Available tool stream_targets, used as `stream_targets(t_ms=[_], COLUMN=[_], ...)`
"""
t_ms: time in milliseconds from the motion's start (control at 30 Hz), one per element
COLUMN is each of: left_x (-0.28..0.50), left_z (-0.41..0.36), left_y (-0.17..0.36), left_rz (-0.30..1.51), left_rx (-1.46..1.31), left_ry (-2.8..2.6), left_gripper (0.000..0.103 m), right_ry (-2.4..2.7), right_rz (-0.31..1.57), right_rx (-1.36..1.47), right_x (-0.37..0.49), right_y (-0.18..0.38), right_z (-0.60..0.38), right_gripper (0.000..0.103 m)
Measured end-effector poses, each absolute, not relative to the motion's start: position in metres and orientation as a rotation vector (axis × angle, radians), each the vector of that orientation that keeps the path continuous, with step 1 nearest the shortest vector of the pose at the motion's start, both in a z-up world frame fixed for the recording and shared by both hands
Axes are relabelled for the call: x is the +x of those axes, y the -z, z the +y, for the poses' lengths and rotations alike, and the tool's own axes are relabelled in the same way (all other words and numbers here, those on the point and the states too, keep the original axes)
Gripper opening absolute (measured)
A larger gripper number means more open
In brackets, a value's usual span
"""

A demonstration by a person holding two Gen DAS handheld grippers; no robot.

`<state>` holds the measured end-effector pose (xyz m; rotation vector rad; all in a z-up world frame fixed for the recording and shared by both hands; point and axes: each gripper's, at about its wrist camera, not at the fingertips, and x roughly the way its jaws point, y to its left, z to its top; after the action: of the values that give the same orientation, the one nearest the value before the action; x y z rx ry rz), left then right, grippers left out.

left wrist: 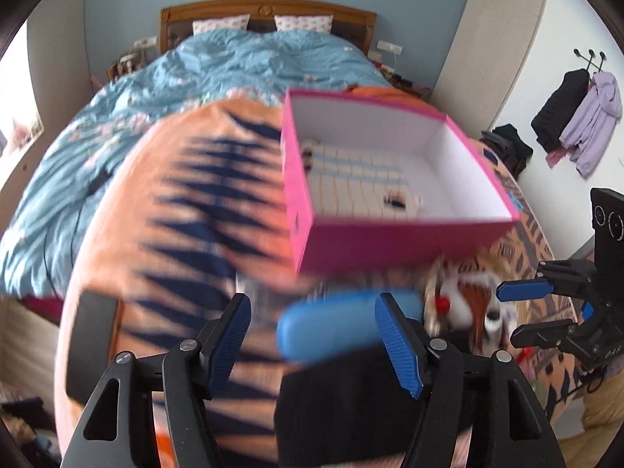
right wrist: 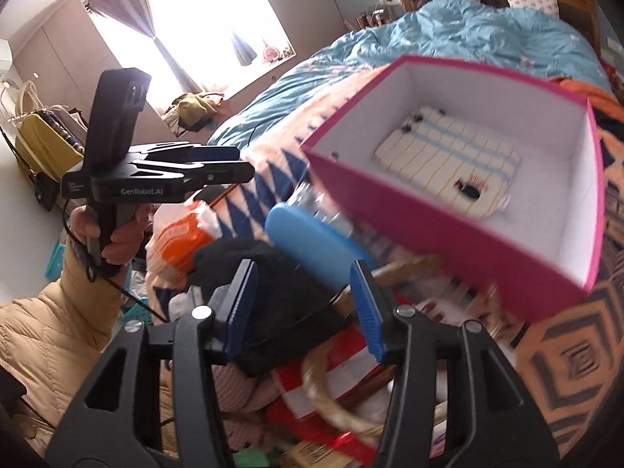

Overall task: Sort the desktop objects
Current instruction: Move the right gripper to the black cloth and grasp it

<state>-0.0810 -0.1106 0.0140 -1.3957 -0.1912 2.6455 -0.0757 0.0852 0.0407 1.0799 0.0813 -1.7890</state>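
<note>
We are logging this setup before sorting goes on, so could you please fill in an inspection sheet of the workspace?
Surface: orange patterned cloth.
Job's things: open pink box holding a striped cloth; blue case beside it.
Clutter: black fabric, plastic bag, assorted items.
Grippers: left gripper and right gripper open, nothing held.
Cables: black cord below the hand.
Surroundings: bed, window, hanging coats.

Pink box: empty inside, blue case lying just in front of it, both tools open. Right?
Not empty. The pink box holds a folded striped cloth, clear in the right wrist view. The rest stands: blue case in front, left tool and right tool open.
</note>
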Motion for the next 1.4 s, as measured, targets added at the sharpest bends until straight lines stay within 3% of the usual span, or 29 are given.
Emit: stream_targets(t_ms=[233, 533, 800, 1133, 1167, 1233, 1300, 1400], left_x=[-0.049, -0.034, -0.033, -0.036, -0.036, -0.034, -0.032, -0.031], left_z=[-0.132, -0.142, -0.147, -0.145, -0.146, -0.147, -0.147, -0.145], left_y=[0.018, 0.035, 0.047, 0.06, 0.061, 0.06, 0.061, 0.061], left_rz=[-0.339, -0.386, -0.462, -0.531, -0.537, -0.54, -0.541, -0.537], left_rx=[-1.451, -1.511, -1.548, -1.567, -1.566, -1.562, -1.558, -1.547], left_ry=[-2.588, -2.536, -2.413, -2.316, -2.314, -2.318, -2.315, -2.319], left_gripper=[0.073, 0.073, 0.076, 0.076, 0.076, 0.076, 0.076, 0.074], right_ry=[1.701, 1.694, 1.688, 1.695, 1.7, 1.708, 1.704, 1.774], right_rz=[0.037, -0.044, -0.214, -0.317, -0.29, -0.238, -0.189, -0.056], right_rx=[1.153, 1.294, 1.359, 1.401, 1.381, 1.34, 1.297, 1.19], right_x=[-0.036, -0.022, -0.042, -0.052, -0.05, -0.045, -0.04, -0.032], right_y=[-0.019, 0.006, 0.014, 0.016, 0.013, 0.009, 0.005, -0.009], right_z=[0.085, 0.091, 0.088, 0.084, 0.081, 0.079, 0.075, 0.07], right_gripper=[0.052, 0.052, 0.066, 0.066, 0.065, 0.053, 0.029, 0.021])
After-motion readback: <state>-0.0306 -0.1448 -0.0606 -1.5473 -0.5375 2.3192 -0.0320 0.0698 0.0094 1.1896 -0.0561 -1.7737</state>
